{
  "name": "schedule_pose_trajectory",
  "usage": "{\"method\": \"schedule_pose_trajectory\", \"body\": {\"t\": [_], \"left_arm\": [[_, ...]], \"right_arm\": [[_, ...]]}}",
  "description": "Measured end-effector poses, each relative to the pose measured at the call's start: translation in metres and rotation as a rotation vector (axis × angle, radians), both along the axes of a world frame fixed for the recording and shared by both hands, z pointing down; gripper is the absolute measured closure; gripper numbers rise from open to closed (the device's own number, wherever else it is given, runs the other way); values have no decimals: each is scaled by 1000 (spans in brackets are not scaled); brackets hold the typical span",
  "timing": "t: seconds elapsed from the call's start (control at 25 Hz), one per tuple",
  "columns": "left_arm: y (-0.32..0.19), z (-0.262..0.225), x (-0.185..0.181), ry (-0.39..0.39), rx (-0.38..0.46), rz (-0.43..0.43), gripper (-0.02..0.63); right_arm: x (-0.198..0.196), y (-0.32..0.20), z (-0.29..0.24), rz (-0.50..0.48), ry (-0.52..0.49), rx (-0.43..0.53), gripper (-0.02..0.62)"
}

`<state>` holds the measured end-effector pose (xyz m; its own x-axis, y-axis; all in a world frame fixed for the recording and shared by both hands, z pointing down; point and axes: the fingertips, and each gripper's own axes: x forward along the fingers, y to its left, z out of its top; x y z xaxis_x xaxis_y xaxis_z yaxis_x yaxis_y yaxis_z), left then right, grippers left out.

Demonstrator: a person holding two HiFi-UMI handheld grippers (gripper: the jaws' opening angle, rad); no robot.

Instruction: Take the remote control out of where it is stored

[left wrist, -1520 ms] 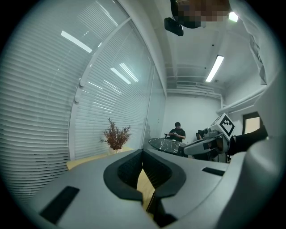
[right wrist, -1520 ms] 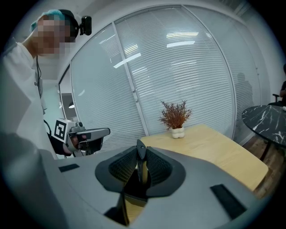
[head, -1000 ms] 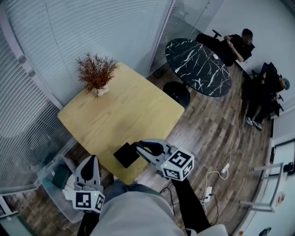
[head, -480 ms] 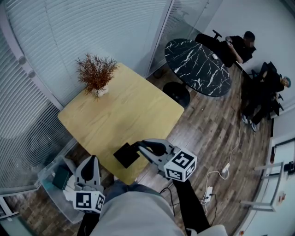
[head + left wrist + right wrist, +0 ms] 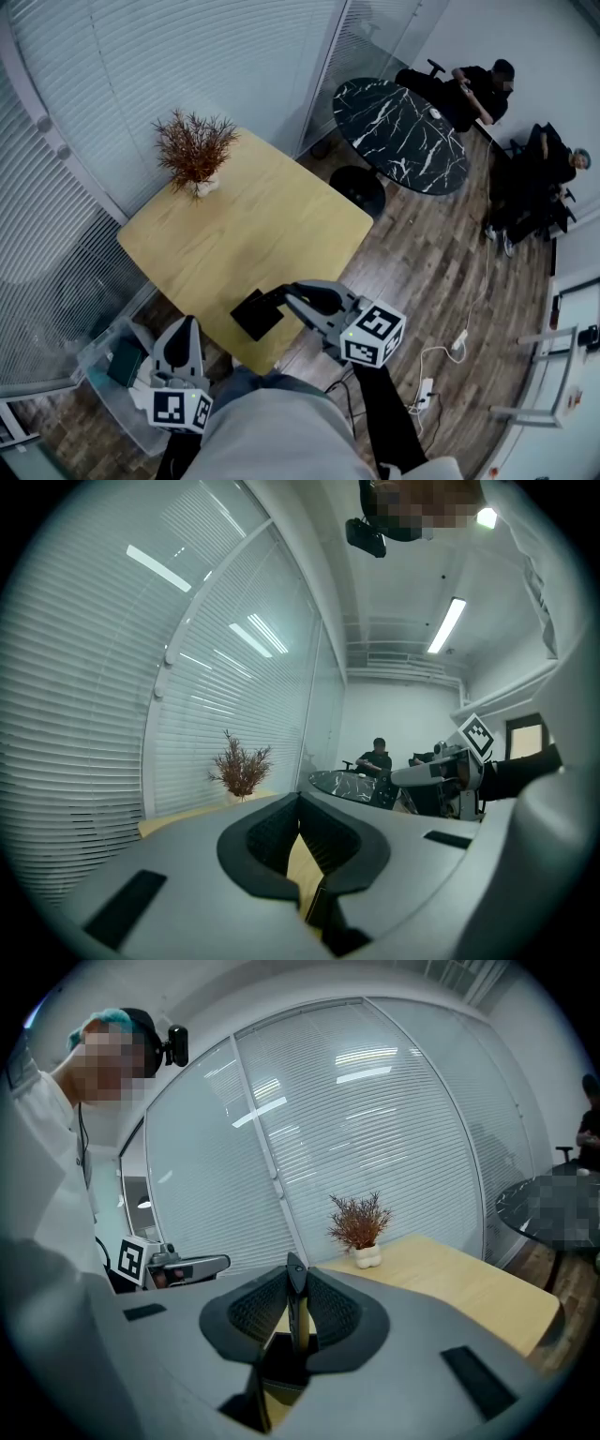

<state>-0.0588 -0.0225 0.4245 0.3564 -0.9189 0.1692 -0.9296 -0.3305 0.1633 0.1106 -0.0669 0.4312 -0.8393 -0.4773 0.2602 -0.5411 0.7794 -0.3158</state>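
The remote control (image 5: 257, 315) is a flat black slab held over the near edge of the wooden table (image 5: 244, 220). My right gripper (image 5: 281, 301) is shut on its right end. In the right gripper view the remote control (image 5: 296, 1314) stands edge-on between the two pads of the right gripper (image 5: 295, 1279). My left gripper (image 5: 185, 325) hangs low at the left, beside the table's near corner and above a clear plastic bin (image 5: 94, 361). In its own view the left gripper (image 5: 300, 801) has its tips together with nothing between them.
A dried reddish plant in a white pot (image 5: 195, 155) stands at the table's far left corner. A round black marble table (image 5: 403, 131) is beyond, with seated people at the back right. A white cable and power strip (image 5: 424, 386) lie on the wooden floor. Blinds line the left wall.
The right gripper has rolled a little and its marker cube has drifted right and down, with the remote control still in its jaws. The left gripper has stayed put.
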Motion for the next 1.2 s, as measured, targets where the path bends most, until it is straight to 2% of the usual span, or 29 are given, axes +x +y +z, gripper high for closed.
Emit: {"method": "schedule_pose_trajectory", "body": {"t": [0.36, 0.6, 1.2], "left_arm": [[0, -2, 3, 2, 5, 13, 598], [-1, -4, 3, 1, 7, 17, 598], [-3, -8, 11, -17, 17, 27, 598]], "right_arm": [[5, -1, -1, 29, -14, -2, 528], [12, -3, -8, 70, -102, -10, 528], [31, -5, -20, 149, -227, -19, 528]]}}
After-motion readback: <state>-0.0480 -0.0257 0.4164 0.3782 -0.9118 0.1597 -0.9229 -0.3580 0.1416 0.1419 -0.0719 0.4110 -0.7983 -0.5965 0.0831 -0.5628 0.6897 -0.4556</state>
